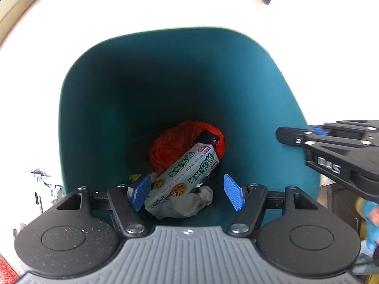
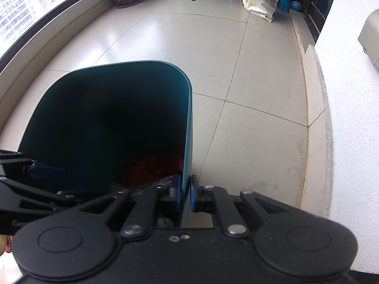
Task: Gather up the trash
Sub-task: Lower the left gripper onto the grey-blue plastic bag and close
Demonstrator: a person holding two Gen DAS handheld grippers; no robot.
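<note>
bin [image 1: 99, 99]: teal, upright on the floor, open top, right wall pinched at the rim
red bag [image 1: 170, 146]: crumpled, at the bottom
biscuit packet [image 1: 187, 172]: white with green print, tilted across the bag
paper wad [image 1: 203, 195]: white, beside the packet's lower end

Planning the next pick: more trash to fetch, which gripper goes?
Left. The left gripper hangs open and empty over the teal bin, while the right gripper is clamped on the bin's wall, probably steadying it.
</note>
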